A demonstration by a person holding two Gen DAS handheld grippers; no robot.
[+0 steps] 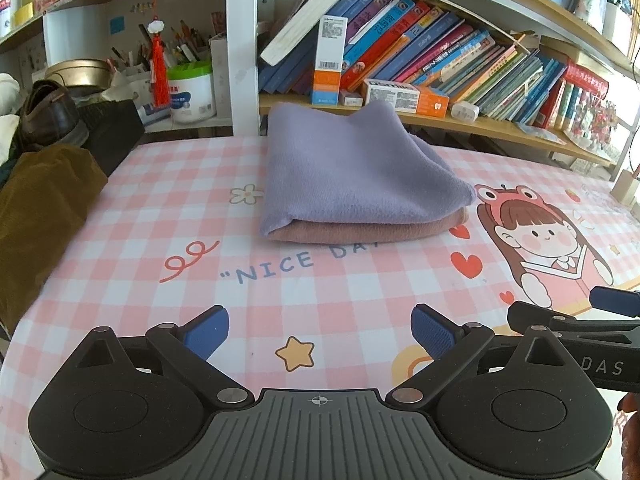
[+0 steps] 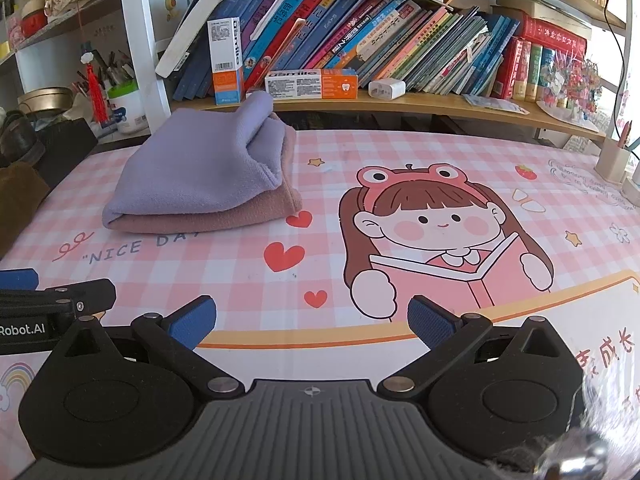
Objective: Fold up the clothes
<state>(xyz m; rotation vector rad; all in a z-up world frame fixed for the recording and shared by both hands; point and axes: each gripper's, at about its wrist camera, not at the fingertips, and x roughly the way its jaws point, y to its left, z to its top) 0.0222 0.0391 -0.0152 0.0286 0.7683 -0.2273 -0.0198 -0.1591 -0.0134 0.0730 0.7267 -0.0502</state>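
Left wrist view: both claws, left gripper (image 1: 320,334) and right gripper (image 2: 312,322), sit spread apart and empty near the table's (image 1: 120,280) front edge, well clear of the 2 folded cloths, purple (image 1: 352,168) stacked on pink (image 1: 360,230), so folding looks done.

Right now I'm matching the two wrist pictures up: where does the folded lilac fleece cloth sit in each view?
Left wrist view: the folded lilac fleece cloth lies at centre, slightly above the middle, on a folded dusty-pink cloth.
Right wrist view: the lilac cloth lies left of centre, again on the pink one.
Shared landmark: the "NICE DAY" lettering printed on the tablecloth just in front of the stack.
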